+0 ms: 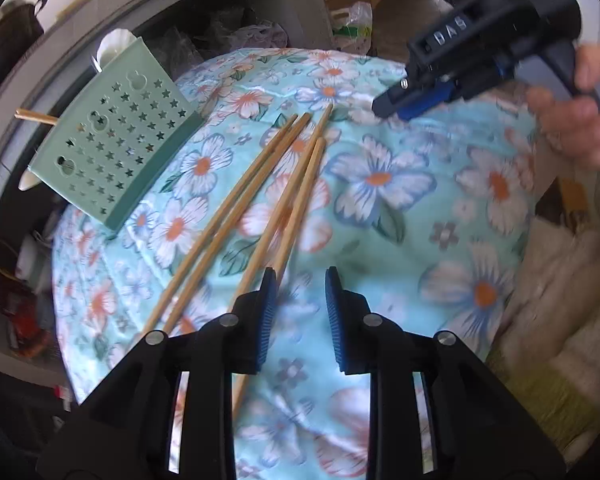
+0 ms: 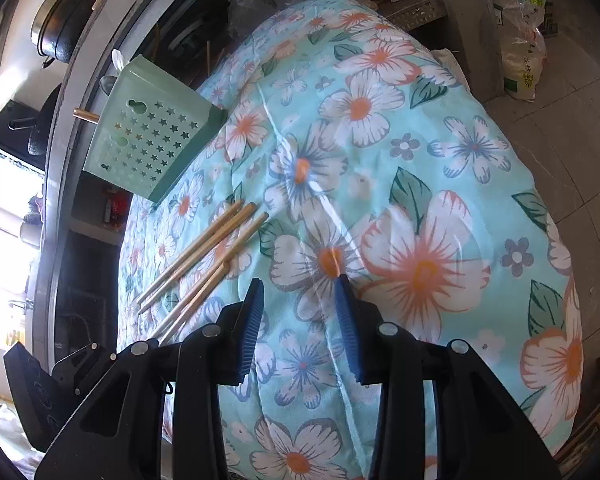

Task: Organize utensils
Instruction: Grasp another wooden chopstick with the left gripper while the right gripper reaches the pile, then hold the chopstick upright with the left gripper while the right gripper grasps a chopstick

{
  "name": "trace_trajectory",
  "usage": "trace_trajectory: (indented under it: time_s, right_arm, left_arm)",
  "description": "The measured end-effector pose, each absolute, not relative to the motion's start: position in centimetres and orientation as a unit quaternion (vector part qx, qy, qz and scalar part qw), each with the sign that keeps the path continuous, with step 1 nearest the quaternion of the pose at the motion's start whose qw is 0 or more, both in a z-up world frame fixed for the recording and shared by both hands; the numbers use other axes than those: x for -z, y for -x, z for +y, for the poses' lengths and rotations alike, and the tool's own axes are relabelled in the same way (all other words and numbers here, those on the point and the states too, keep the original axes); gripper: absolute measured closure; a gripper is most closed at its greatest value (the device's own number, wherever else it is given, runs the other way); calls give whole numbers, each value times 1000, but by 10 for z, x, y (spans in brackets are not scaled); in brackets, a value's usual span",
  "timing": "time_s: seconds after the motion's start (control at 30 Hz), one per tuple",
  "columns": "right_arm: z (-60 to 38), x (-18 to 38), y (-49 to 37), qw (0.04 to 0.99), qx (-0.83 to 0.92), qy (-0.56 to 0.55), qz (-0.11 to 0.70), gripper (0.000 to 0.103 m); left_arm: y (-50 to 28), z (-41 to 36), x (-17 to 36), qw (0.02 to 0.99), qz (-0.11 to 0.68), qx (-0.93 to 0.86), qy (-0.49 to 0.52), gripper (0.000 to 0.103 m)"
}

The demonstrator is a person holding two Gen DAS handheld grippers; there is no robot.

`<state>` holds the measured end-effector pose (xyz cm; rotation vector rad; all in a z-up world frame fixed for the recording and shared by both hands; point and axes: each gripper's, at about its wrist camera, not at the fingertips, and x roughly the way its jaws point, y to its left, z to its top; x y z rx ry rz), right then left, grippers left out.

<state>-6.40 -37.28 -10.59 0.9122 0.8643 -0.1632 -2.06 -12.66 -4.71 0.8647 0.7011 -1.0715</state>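
The left gripper (image 1: 300, 292) hangs part-open and empty beside four chopsticks (image 1: 260, 200) on the flowered cloth (image 1: 380, 240) (holder (image 1: 116, 148) nearby); closing off-centre could scatter them.

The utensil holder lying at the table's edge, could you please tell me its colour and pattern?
The utensil holder is pale mint green, perforated with star-shaped cutouts; clearest in the right wrist view.
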Motion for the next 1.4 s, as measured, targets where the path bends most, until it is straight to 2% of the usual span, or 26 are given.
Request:
trace_trajectory:
  time_s: [0.33, 0.5, 0.7, 0.8, 1.1, 1.3, 1.4]
  right_arm:
    - [-373, 106, 68, 802, 75, -436, 401, 67]
    - [-374, 107, 69, 802, 73, -437, 401, 67]
    - [-376, 109, 68, 800, 70, -440, 402, 67]
    - [-376, 110, 67, 798, 69, -442, 403, 67]
    - [-377, 112, 68, 796, 67, -448, 401, 67]
    - [-378, 113, 69, 791, 65, -460, 398, 67]
    - [-379, 112, 70, 791, 64, -461, 397, 67]
  left_arm:
    - [5, -172, 60, 729, 343, 479, -349, 79]
    - [7, -171, 61, 719, 345, 491, -351, 93]
    - [3, -166, 55, 700, 395, 500, -324, 92]
    - [-6, -169, 53, 690, 425, 510, -289, 87]
    - [-35, -196, 68, 674, 492, 499, -232, 87]
    - [-40, -198, 64, 679, 500, 495, -208, 98]
    - [-43, -192, 58, 679, 505, 499, -186, 98]
